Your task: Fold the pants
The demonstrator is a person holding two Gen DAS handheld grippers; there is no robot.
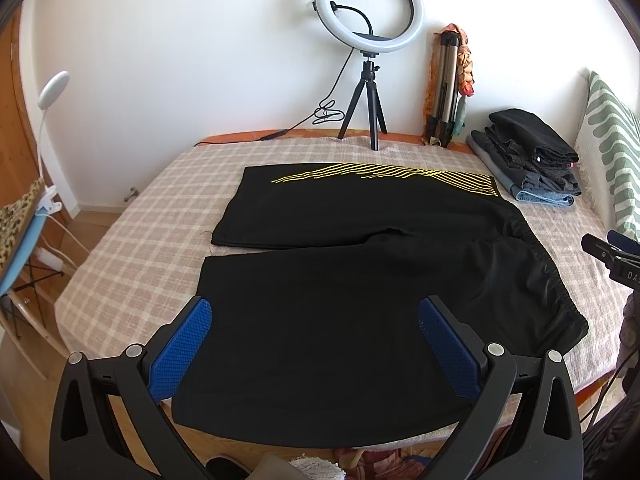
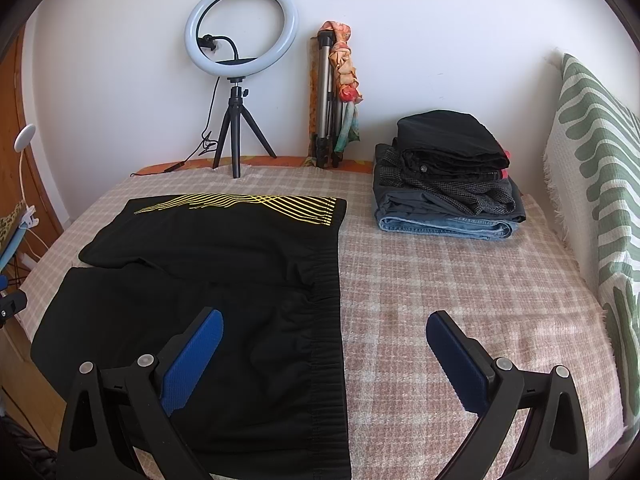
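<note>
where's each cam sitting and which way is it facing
Left wrist: above the near bed edge, over the leg ends of the black pants, facing the wall; open left gripper shows.
Right wrist: over the waistband, same facing; open right gripper shows.
Shared: pants, ring light, folded clothes stack.

The pants [image 1: 344, 292] are made of soft black cloth, matt, with shiny yellow lines printed on one leg. The bed cover [image 2: 460, 292] is woven cloth with a rough look. The left gripper [image 1: 316, 340] and right gripper [image 2: 325, 354] are made of black plastic with bumpy blue pads [image 1: 182, 350] and silver metal pins.
</note>
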